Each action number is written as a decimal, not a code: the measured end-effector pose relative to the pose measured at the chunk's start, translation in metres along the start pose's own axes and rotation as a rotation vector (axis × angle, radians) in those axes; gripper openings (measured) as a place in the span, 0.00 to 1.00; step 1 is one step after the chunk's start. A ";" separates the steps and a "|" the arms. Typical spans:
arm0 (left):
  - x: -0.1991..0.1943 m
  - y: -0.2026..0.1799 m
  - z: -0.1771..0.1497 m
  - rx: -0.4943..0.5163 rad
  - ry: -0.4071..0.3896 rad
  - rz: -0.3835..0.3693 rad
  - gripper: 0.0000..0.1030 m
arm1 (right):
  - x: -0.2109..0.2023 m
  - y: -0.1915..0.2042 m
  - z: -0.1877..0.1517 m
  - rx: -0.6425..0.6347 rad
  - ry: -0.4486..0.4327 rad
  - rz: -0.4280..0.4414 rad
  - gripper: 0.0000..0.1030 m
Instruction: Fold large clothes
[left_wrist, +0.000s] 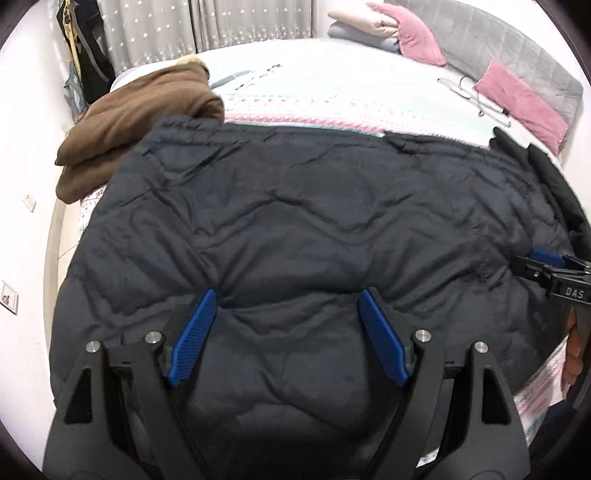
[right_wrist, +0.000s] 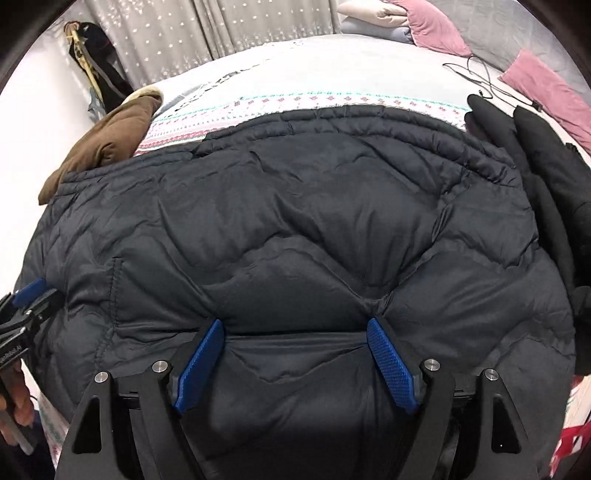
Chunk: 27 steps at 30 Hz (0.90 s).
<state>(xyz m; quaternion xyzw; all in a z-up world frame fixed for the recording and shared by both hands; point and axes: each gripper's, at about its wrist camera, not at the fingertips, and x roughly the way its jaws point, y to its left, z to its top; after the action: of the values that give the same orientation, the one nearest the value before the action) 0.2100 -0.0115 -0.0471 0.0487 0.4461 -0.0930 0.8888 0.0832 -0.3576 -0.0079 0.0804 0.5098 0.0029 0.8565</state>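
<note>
Both tongs, left and right, stand released above the dark jacket, which lies flat on the bed. Judged step: between folds; next, pinch its near edge.

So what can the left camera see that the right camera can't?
Only the left wrist view shows the white hangers by the pink pillow. Only the right wrist view shows a black cable on the bed. Both show the dark puffy jacket spread out, the brown coat, the black garment, and open jaws on the left gripper and right gripper.
</note>
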 end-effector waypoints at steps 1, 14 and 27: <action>-0.005 -0.008 -0.002 0.023 -0.012 -0.010 0.78 | -0.006 0.000 0.001 0.008 -0.012 0.004 0.79; -0.002 -0.127 -0.046 0.484 -0.031 0.017 0.81 | 0.011 0.011 -0.001 0.013 0.052 0.024 0.87; 0.032 -0.102 0.041 0.270 0.071 0.012 0.86 | 0.016 0.009 -0.002 0.023 0.066 0.050 0.93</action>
<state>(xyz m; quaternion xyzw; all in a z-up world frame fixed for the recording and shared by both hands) 0.2395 -0.1220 -0.0486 0.1738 0.4602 -0.1451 0.8585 0.0896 -0.3470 -0.0215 0.1029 0.5356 0.0209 0.8379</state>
